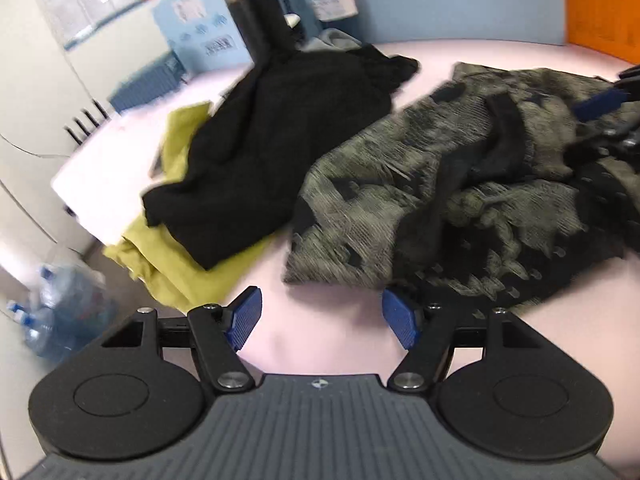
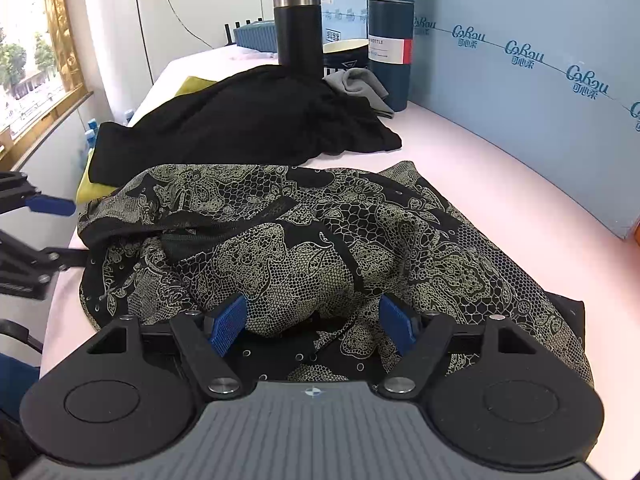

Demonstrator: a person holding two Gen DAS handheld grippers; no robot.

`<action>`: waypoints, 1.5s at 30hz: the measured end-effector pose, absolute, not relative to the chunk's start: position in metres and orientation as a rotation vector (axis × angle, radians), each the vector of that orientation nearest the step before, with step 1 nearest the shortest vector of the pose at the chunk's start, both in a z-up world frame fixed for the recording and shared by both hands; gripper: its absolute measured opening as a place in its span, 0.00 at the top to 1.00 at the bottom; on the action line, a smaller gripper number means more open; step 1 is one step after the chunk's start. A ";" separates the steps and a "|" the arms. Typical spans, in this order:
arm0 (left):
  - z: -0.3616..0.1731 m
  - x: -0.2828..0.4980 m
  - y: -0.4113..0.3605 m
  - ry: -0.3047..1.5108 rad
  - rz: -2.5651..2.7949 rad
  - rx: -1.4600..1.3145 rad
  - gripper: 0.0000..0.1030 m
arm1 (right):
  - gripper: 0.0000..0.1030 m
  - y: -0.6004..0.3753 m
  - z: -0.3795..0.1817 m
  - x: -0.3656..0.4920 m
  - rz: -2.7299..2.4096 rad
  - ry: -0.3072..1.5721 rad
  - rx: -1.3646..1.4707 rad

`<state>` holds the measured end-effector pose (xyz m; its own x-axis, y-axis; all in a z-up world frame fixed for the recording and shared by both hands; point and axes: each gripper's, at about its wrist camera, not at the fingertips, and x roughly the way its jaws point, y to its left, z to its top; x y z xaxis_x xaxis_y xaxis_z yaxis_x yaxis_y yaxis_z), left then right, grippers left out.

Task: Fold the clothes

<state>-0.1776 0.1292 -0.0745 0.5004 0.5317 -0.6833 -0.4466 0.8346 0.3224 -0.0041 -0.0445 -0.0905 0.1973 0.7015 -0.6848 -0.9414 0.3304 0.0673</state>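
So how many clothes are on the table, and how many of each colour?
Black and beige lace-pattern garment: 1
Plain black garment: 1
Yellow-green garment: 1
Grey cloth: 1
Total: 4

Bright daylight, left view perhaps motion-blurred
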 end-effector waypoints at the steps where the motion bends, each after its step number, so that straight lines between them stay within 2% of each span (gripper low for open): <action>1: -0.073 -0.175 0.129 0.848 0.601 0.132 0.38 | 0.31 -0.044 -0.091 -0.004 1.197 0.695 -0.408; 7: -0.069 -0.159 0.139 0.794 0.631 0.229 0.39 | 0.31 -0.037 -0.092 -0.004 1.208 0.680 -0.397; 8: -0.069 -0.156 0.142 0.789 0.642 0.237 0.53 | 0.31 -0.035 -0.093 -0.003 1.208 0.685 -0.387; 9: -0.068 -0.154 0.144 0.786 0.659 0.238 0.75 | 0.31 -0.034 -0.095 -0.001 1.207 0.697 -0.370; 10: -0.067 -0.152 0.146 0.783 0.676 0.239 0.88 | 0.45 -0.032 -0.096 0.001 1.205 0.713 -0.354; 11: -0.066 -0.149 0.148 0.780 0.692 0.241 0.98 | 0.90 -0.032 -0.097 0.002 1.196 0.724 -0.344; 13: -0.063 -0.146 0.151 0.768 0.727 0.243 0.99 | 0.96 -0.032 -0.094 -0.001 1.165 0.714 -0.353; 18: -0.032 -0.154 0.142 0.638 0.777 0.276 0.99 | 0.97 -0.055 -0.063 -0.029 1.116 0.540 -0.403; 21: -0.004 -0.161 0.127 0.509 0.777 0.337 0.99 | 0.97 -0.079 -0.034 -0.052 1.040 0.357 -0.480; 33: 0.127 -0.173 0.054 -0.138 0.698 0.408 0.98 | 0.97 -0.188 0.100 -0.120 0.529 -0.277 -0.528; 40: 0.176 -0.186 0.014 -0.511 0.683 0.430 0.98 | 0.97 -0.238 0.168 -0.164 0.321 -0.540 -0.531; 45: 0.209 -0.207 -0.001 -0.705 0.651 0.392 0.98 | 0.97 -0.265 0.202 -0.196 0.227 -0.692 -0.537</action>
